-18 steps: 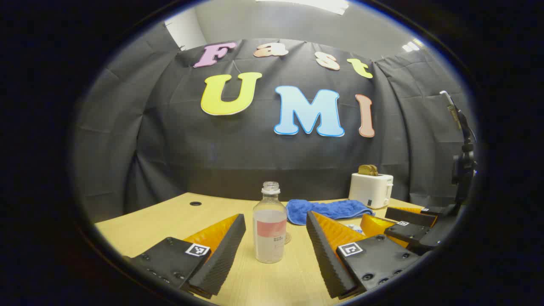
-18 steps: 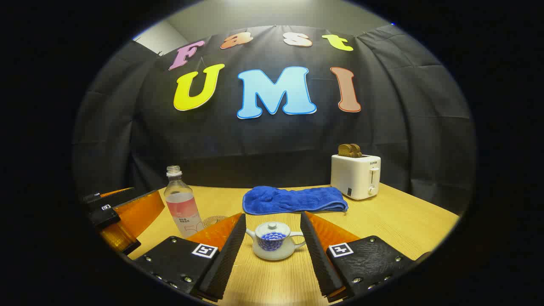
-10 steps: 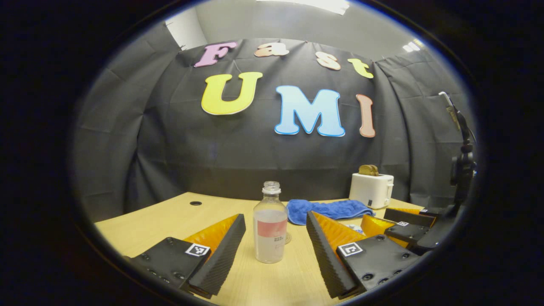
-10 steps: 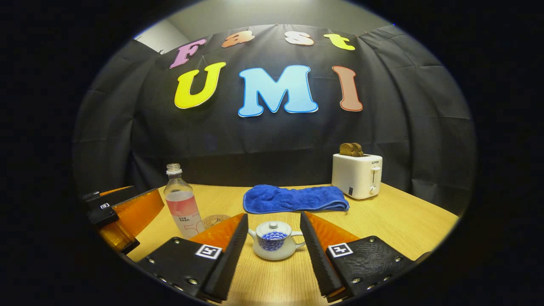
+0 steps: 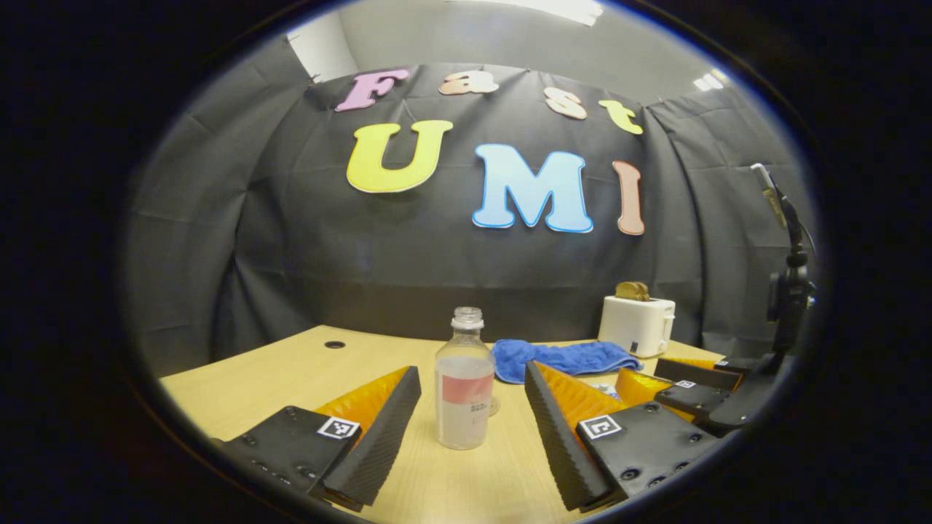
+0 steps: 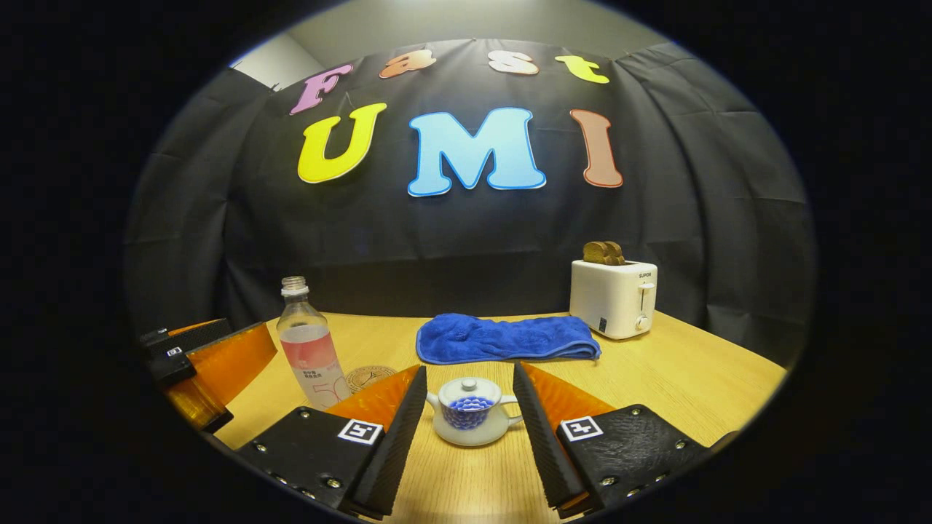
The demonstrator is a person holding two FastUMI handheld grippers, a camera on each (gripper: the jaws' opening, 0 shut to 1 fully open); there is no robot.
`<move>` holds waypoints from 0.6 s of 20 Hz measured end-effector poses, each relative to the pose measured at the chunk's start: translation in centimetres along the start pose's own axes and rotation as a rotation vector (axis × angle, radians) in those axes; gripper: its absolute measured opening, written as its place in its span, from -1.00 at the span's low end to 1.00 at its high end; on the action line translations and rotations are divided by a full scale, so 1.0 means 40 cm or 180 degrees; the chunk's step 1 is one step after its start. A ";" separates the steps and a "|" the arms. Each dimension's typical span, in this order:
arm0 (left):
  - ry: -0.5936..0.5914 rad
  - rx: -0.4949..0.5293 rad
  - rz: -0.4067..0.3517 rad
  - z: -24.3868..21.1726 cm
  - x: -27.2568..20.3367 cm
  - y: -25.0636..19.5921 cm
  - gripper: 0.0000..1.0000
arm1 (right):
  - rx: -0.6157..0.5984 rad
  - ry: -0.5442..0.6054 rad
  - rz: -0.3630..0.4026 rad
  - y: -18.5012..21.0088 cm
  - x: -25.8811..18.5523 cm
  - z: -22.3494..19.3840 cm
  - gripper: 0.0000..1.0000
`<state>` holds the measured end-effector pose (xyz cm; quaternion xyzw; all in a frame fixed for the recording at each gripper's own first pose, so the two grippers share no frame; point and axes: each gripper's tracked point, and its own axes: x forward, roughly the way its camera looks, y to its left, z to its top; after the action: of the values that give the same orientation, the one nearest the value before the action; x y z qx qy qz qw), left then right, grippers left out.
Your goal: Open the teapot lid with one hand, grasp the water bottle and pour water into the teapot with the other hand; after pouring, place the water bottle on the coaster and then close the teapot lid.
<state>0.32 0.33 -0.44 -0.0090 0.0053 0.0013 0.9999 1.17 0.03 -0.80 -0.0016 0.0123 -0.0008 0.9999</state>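
Observation:
A clear uncapped water bottle [image 5: 464,382] with a pink label stands upright on the wooden table, straight ahead of my open left gripper [image 5: 472,415], whose fingers flank it without touching. The same bottle [image 6: 310,345] appears at the left in the right gripper view. A small white teapot [image 6: 471,418] with a blue pattern, lid on, sits just ahead of my open right gripper [image 6: 470,426], between its fingers and apart from them. A round patterned coaster [image 6: 369,378] lies beside the bottle. The left gripper [image 6: 195,364] shows at the far left, the right gripper [image 5: 692,389] at the far right.
A folded blue towel [image 6: 506,338] lies behind the teapot. A white toaster [image 6: 612,298] with bread in it stands at the back right. A dark stand [image 5: 785,306] rises at the right edge in the left gripper view. The table [image 6: 684,378] has a small hole [image 5: 335,345] at its back left.
Both grippers have crept slightly forward and tilted a little; the bottle and teapot stand where they were. Neither gripper has closed.

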 end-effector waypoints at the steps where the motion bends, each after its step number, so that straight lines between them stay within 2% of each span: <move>1: 0.0002 -0.0004 0.0001 -0.003 -0.001 0.000 0.93 | 0.0000 0.0032 -0.0006 -0.001 0.009 -0.005 0.48; 4: 0.0003 -0.0006 -0.0001 -0.001 -0.003 0.002 0.94 | 0.0027 0.0141 0.0044 0.004 0.037 -0.019 0.48; 8: 0.0020 -0.0027 -0.0005 -0.009 -0.001 0.008 0.94 | -0.0051 0.0207 -0.0016 -0.005 0.090 -0.037 0.48; 10: 0.0029 -0.0035 0.0000 -0.015 -0.001 0.015 0.94 | -0.0047 0.0252 -0.0024 -0.004 0.104 -0.043 0.17; 12: 0.0038 -0.0044 0.0008 -0.020 0.004 0.023 0.94 | -0.0081 0.0285 -0.0039 -0.006 0.122 -0.053 0.17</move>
<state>0.47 1.23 -1.27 -0.0159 0.0112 0.0027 0.9998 6.00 -0.24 -3.05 -0.0143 0.0570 -0.0069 0.9982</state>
